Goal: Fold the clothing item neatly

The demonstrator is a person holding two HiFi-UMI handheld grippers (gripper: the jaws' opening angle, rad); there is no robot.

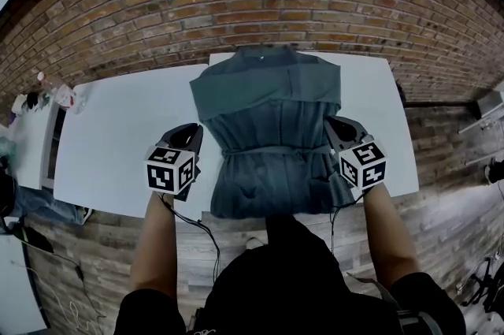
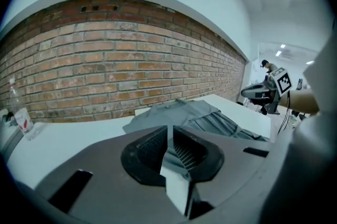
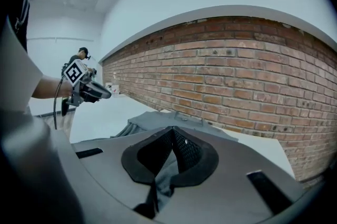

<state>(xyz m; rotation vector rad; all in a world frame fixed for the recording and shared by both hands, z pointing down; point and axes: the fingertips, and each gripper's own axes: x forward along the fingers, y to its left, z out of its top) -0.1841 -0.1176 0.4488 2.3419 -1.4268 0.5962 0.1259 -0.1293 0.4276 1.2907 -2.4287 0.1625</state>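
Brick wall (image 1: 252,2) behind, white worktop (image 1: 118,144) in front of it, wood-look floor below. Grey-green garment (image 1: 268,128) lies flat on the worktop. Its long axis runs straight away from the person, collar end at the far side, hem at the near edge.

Key relation: the garment sits between the two tools. Left hand-held gripper (image 1: 189,138) is at its left edge and right hand-held gripper (image 1: 337,130) at its right edge, both level with a creased band across the middle. The cloth lies inward and ahead of each, and neither hand is clearly nearer. Both point forward and slightly down. The symmetric hold suggests a fold along the long axis, near half toward the collar, but that's a guess.

Left: jaws pinched nearly together, with a thin bit of grey cloth between the pads and a pale wedge below that I can't identify. Looks like a light grip on the side edge.

Right: jaws clamped tight, with dark cloth bunched between the pads and hanging out below. Firm hold on the right edge.
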